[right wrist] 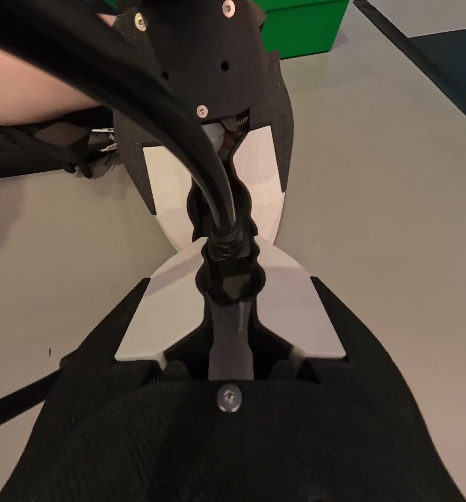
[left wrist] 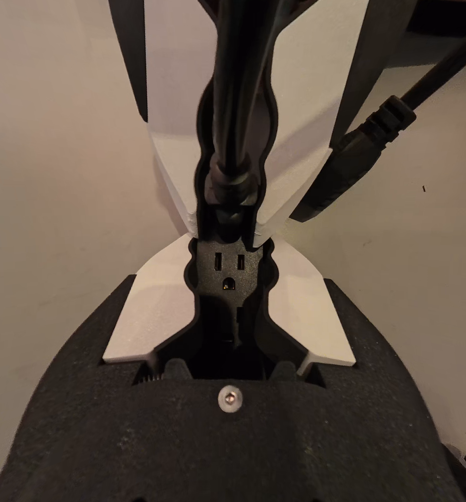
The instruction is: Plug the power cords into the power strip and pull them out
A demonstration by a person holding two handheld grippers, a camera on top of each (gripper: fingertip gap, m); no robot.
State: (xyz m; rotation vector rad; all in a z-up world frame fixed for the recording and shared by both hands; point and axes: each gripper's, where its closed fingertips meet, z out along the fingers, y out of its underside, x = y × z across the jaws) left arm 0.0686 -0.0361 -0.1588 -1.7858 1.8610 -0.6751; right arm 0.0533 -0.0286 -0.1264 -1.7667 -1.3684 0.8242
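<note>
A: Starting with the biggest thing, the pale grey table carries everything, with a green plastic box at its far edge.

B: And the long black power strip?

A: It runs lengthwise between the left gripper's white fingers, which pinch its sides. One empty socket faces up, just short of the right gripper's tips.

B: What does the right one hold?

A: The right gripper comes from the opposite end, its fingers squeezed onto a black moulded plug, its thick black cord arching away. I judge the plug sits over the strip's next socket, so travel goes straight along the prongs. A second black plug lies beside them.
</note>
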